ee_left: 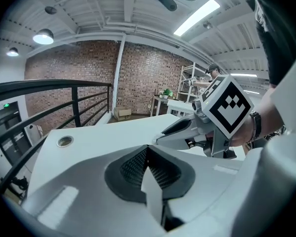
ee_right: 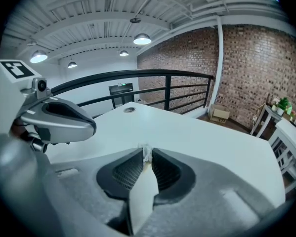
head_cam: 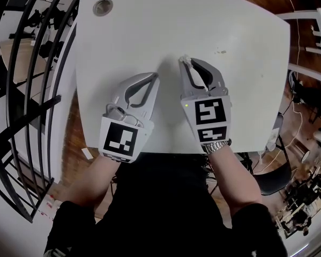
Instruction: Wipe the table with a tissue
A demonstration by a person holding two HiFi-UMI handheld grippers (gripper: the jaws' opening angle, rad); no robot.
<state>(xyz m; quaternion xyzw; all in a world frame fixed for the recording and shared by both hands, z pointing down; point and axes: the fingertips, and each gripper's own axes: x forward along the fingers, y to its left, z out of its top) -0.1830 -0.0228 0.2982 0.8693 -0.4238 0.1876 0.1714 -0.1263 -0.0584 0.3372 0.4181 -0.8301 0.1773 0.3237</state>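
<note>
So, off at the table's (head_cam: 240,31) far left corner: a round hole (head_cam: 102,7). Nearer the table's middle, left gripper (head_cam: 156,77), jaws squeezed together on nothing. Just right of that, right gripper (head_cam: 185,63), clamped on a tiny tissue (head_cam: 183,58) scrap at its tips, low over the table's middle.

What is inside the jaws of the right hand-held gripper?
A small white tissue scrap, pinched at the tips of the right hand-held gripper. The jaws cover the rest.
</note>
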